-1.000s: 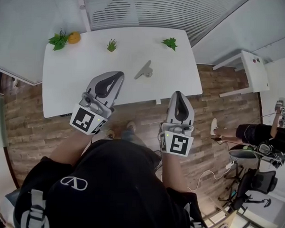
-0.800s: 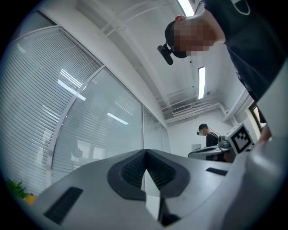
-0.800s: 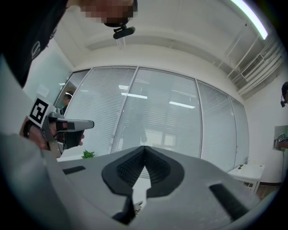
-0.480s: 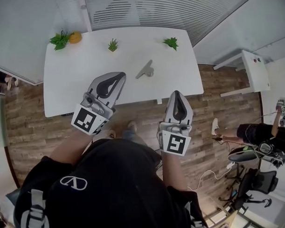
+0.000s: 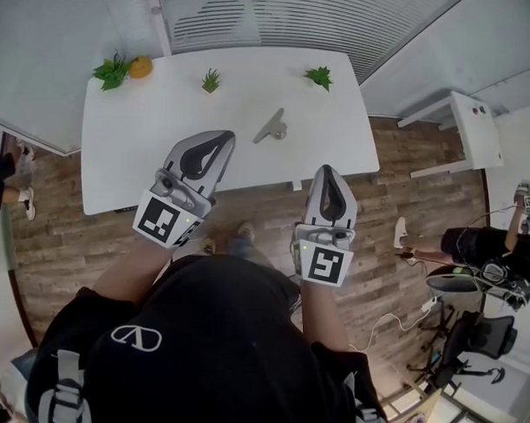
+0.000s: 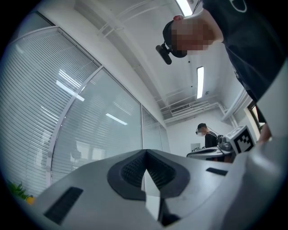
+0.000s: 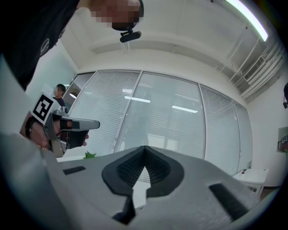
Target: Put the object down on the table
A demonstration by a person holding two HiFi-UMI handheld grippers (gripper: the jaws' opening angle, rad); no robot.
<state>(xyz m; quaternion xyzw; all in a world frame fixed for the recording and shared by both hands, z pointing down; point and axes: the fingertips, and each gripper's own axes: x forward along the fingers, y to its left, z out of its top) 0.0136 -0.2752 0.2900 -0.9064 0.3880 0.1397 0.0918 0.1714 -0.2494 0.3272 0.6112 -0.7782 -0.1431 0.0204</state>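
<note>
A small grey object [image 5: 270, 127] lies flat on the white table [image 5: 146, 133], near its middle. Neither gripper touches it. My left gripper [image 5: 221, 141] hovers over the table's front part, left of and nearer than the object, its jaws shut with nothing between them. My right gripper [image 5: 326, 170] is held off the table's front edge, over the wooden floor, also shut and empty. In the left gripper view the left gripper [image 6: 145, 153] points up at glass walls with its pads touching. In the right gripper view the right gripper [image 7: 144, 150] does the same.
Two small green plants [image 5: 211, 79] [image 5: 319, 76] and a leafy plant with an orange fruit [image 5: 122, 69] stand along the table's far edge. A small white side table [image 5: 473, 127] and a seated person [image 5: 476, 250] are at the right. Slatted blinds run behind the table.
My right gripper has drawn back a little toward my body. The left gripper has hardly moved. A person's legs have appeared at the left edge.
</note>
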